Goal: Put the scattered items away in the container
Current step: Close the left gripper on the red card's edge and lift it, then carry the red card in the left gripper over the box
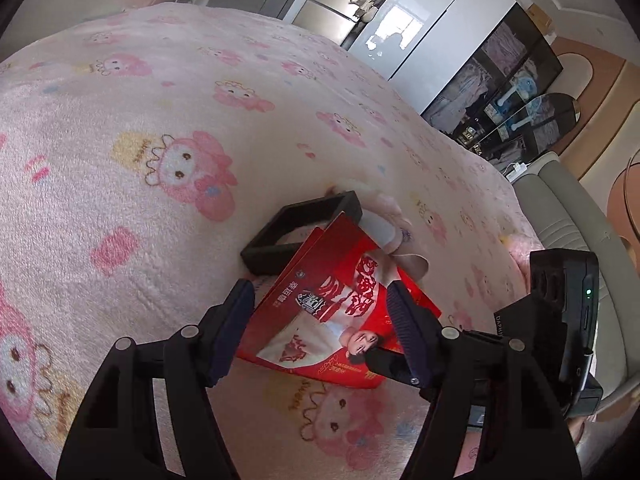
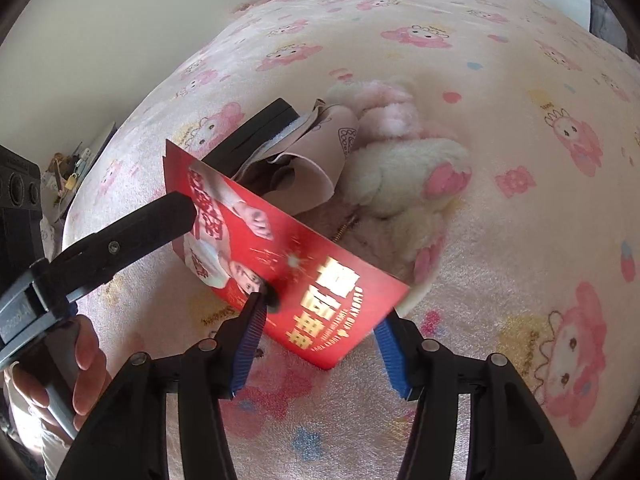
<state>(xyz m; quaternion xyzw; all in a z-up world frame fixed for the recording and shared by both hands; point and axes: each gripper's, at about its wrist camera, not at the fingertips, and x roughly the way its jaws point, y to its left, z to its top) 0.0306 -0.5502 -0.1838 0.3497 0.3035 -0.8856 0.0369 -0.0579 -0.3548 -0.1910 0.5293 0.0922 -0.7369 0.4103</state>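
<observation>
A red paper bag (image 1: 328,312) with gold lettering lies on the pink cartoon blanket; it also shows in the right wrist view (image 2: 280,248). My left gripper (image 1: 320,300) is open, its fingers on either side of the bag. My right gripper (image 2: 320,316) is open, its fingers straddling the bag's near corner. The left gripper's finger (image 2: 160,220) touches the bag's left side in the right wrist view. A black square frame (image 1: 296,232) lies behind the bag. A white and pink plush toy (image 2: 404,168) and a beige pouch (image 2: 316,156) lie just beyond.
The pink blanket (image 1: 160,120) covers the whole bed. A grey headboard or sofa edge (image 1: 568,216) runs along the right. Wardrobes and a fridge (image 1: 340,4) stand beyond the bed. A hand (image 2: 80,368) holds the left gripper's handle at lower left.
</observation>
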